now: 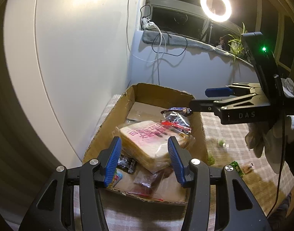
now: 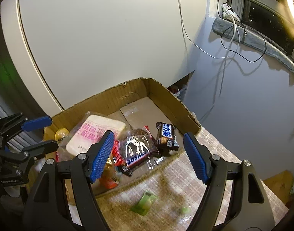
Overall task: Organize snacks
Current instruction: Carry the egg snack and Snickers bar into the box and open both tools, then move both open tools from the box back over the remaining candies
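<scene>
A shallow brown corrugated cardboard box (image 2: 125, 96) with torn rims sits on a desk covered in a beige plaid cloth (image 2: 175, 171). Inside lie crinkly plastic snack packets: a clear-wrapped white bread slice with pink lettering (image 1: 147, 140), a dark Snickers bag (image 2: 137, 150) and a small brown Snickers bar (image 2: 166, 136). A green wrapped candy (image 2: 145, 204) lies on the cloth outside. The left claw (image 1: 145, 159) hovers open over the bread; the right claw (image 2: 148, 156) hangs open, empty, above the box's edge.

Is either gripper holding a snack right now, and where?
Neither: left gripper and right gripper both stand open and empty over the cardboard box.
</scene>
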`<action>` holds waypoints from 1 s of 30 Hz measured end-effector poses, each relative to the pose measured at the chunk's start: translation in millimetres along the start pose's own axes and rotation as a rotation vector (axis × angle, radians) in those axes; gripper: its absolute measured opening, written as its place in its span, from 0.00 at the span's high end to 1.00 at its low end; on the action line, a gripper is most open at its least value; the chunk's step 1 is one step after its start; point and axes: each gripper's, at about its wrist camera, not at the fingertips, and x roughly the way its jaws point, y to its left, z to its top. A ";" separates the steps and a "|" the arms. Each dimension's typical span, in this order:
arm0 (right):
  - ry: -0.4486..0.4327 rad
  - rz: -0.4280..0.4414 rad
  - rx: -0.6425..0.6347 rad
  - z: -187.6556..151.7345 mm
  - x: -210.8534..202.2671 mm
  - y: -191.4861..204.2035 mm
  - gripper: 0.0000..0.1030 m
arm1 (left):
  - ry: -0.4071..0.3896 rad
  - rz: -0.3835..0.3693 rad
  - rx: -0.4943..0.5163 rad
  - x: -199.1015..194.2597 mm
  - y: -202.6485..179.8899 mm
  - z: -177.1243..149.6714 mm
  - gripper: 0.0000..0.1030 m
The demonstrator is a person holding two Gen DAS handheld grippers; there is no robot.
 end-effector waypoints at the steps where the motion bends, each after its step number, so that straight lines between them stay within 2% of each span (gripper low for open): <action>1: 0.000 -0.004 0.001 -2.2 -1.8 -1.1 0.25 | -0.002 -0.001 0.002 -0.8 -1.2 0.2 0.52; 9: 0.026 0.010 0.014 -23.8 -20.3 -7.5 0.25 | -0.009 -0.018 0.020 -9.4 -17.0 -0.8 0.52; 15: 0.027 -0.032 0.008 -48.7 -46.7 -13.3 0.25 | -0.010 -0.054 0.034 -15.5 -35.5 -5.3 0.52; 23: 0.052 -0.066 0.027 -97.4 -79.6 -30.9 0.25 | 0.016 -0.128 0.067 -14.9 -72.4 -17.5 0.52; 30: 0.126 -0.060 -0.014 -142.6 -87.3 -36.8 0.25 | 0.075 -0.195 0.103 -3.8 -107.1 -28.8 0.52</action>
